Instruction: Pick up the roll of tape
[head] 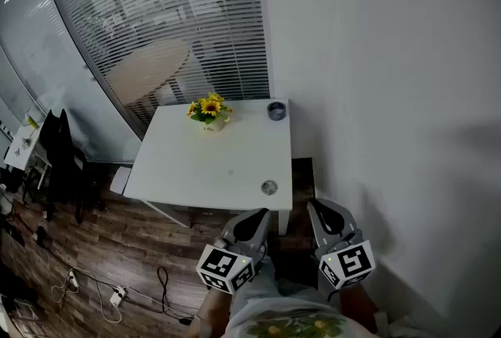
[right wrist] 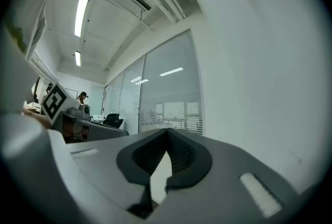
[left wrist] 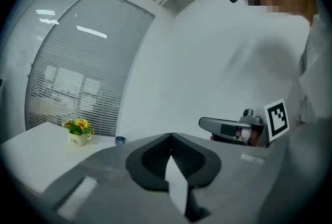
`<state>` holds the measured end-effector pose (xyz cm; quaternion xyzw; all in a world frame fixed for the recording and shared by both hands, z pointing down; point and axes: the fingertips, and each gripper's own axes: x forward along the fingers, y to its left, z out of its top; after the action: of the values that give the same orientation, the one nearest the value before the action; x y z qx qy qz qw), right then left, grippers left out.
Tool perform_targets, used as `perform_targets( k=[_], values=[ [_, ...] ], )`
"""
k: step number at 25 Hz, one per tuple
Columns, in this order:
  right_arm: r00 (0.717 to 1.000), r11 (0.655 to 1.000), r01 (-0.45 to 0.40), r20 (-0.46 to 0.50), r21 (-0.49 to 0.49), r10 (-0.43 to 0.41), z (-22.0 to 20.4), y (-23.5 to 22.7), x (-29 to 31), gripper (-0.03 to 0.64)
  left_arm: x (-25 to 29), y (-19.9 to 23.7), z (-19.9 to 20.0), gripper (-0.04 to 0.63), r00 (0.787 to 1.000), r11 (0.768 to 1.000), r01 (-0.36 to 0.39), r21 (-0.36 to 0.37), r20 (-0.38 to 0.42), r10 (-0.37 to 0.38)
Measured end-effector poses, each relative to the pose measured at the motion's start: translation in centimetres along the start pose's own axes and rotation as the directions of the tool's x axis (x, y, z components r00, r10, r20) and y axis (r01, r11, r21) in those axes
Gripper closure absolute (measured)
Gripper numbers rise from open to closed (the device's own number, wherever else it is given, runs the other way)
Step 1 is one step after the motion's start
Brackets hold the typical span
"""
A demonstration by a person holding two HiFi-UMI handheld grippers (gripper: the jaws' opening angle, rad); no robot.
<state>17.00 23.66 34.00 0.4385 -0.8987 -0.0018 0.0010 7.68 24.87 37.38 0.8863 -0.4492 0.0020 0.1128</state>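
A white table (head: pixel 196 164) stands ahead of me and below. A small greyish ring (head: pixel 269 187), which looks like a roll of tape lying flat, sits near its front right edge. At the far right corner sits a small blue round thing (head: pixel 275 110), also seen in the left gripper view (left wrist: pixel 120 140); I cannot tell whether it is a roll. My left gripper (head: pixel 258 213) (left wrist: pixel 170 136) and right gripper (head: pixel 313 206) (right wrist: pixel 167 129) are held side by side short of the table's near edge. Both are shut and hold nothing.
A pot of yellow flowers (head: pixel 210 111) stands at the table's back middle. A white wall (head: pixel 376 78) runs along the right, and a glass partition with blinds (head: pixel 156 16) lies behind. Cables (head: pixel 117 293) trail over the wooden floor at left, near dark chairs (head: pixel 63 156).
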Motion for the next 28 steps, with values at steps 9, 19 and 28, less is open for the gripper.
perform_targets(
  k=[9,19,28],
  values=[
    [1.000,0.997,-0.017,-0.009,-0.071,0.017,0.5,0.5,1.3,0.617,0.3,1.6,-0.3,0.591,1.000,1.000,-0.001,0.001,-0.018,0.001],
    [1.000,0.993,0.003,0.003,-0.115,-0.002,1.6,-1.0,5.3,0.617,2.2,5.0,1.1,0.591,1.000,1.000,0.015,0.009,-0.020,-0.015],
    [1.000,0.992,-0.004,-0.022,-0.123,0.001,0.9,-3.4,12.8,0.615,6.7,10.9,1.8,0.591,0.999,1.000,0.026,-0.017,-0.020,-0.026]
  ],
)
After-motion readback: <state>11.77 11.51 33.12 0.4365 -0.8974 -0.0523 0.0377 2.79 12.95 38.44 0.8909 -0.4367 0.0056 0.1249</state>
